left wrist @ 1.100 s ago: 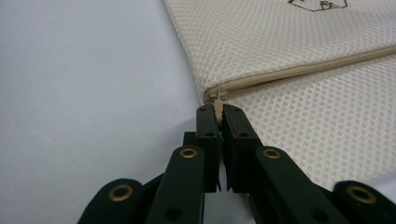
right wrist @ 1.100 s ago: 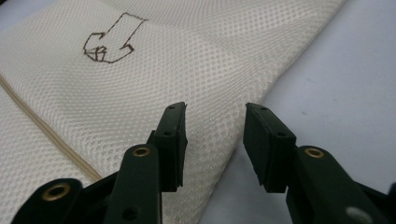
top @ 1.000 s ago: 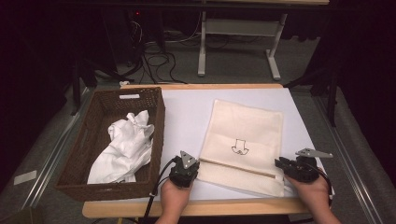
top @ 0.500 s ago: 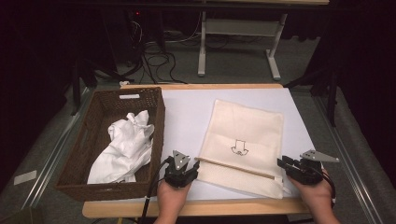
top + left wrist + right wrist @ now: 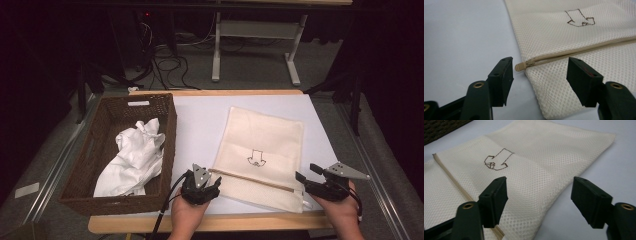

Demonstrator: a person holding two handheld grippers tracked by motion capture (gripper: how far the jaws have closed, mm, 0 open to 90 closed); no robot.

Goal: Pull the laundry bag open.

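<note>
A cream mesh laundry bag with a tan zipper and a small brown line drawing [image 5: 260, 157] lies flat on the white-covered worktop [image 5: 200, 120], right of centre, its lower edge close to the worktop's near edge. The tan zipper [image 5: 255, 179] runs across the bag's near part from its left edge to its right edge; the zipper's end tab [image 5: 520, 66] pokes out just past the bag's left edge.

The left hand-held gripper [image 5: 202, 187] sits at the bag's near left corner, held in the person's left hand [image 5: 187, 215]. Its jaws have just been opening and now stand apart, released. In the left gripper view [image 5: 539, 75] the zipper tab and the bag's corner lie between the black pads, touched by neither.

The right hand-held gripper [image 5: 312, 185] sits at the bag's near right corner, held in the person's right hand [image 5: 345, 212]. Its jaws have also just been opening and stand released. In the right gripper view [image 5: 540, 200] the bag's edge lies below and between the pads, with no pad pressing on the mesh.

A dark brown woven wicker basket [image 5: 85, 175] stands along the worktop's left edge and holds a crumpled white cloth [image 5: 132, 157]. The basket is well apart from the bag.
</note>
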